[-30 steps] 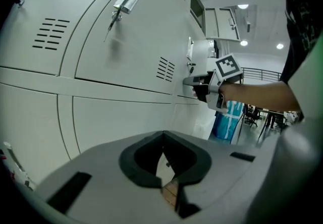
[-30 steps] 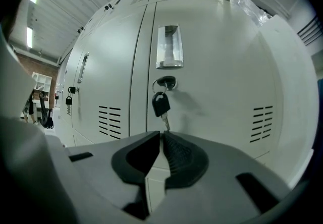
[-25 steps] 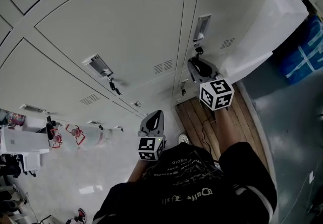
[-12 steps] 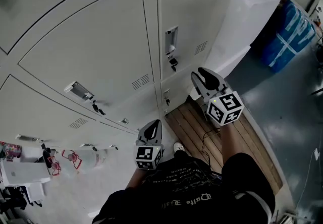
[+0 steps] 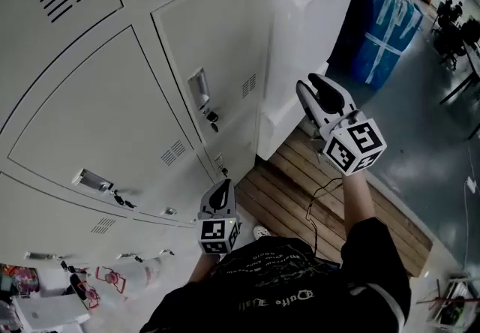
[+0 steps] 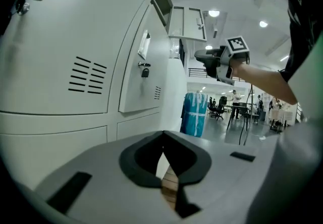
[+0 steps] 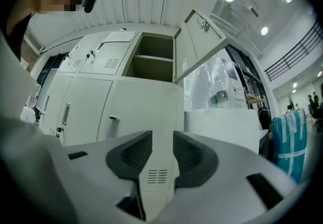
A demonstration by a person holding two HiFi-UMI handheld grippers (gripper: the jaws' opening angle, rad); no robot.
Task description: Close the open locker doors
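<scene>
**Both tongs clear of the lockers, one top door wide open**

The left gripper (image 6: 162,136), smooth grey plastic with black rubbery pads, is pinched tip to tip on nothing. The right gripper (image 7: 162,142) has just been opening its ribbed black pads, and there's only air between them. Far ahead of it, up top, the flat white sheet-metal locker door (image 7: 198,45) swings out to the right of its boxy open compartment (image 7: 154,59). The closed locker doors (image 5: 217,61) below have slotted vents. A slatted wooden pallet (image 5: 285,196) lies near, on the floor. The head view cuts that compartment off, so I can't make out what's inside.
</scene>
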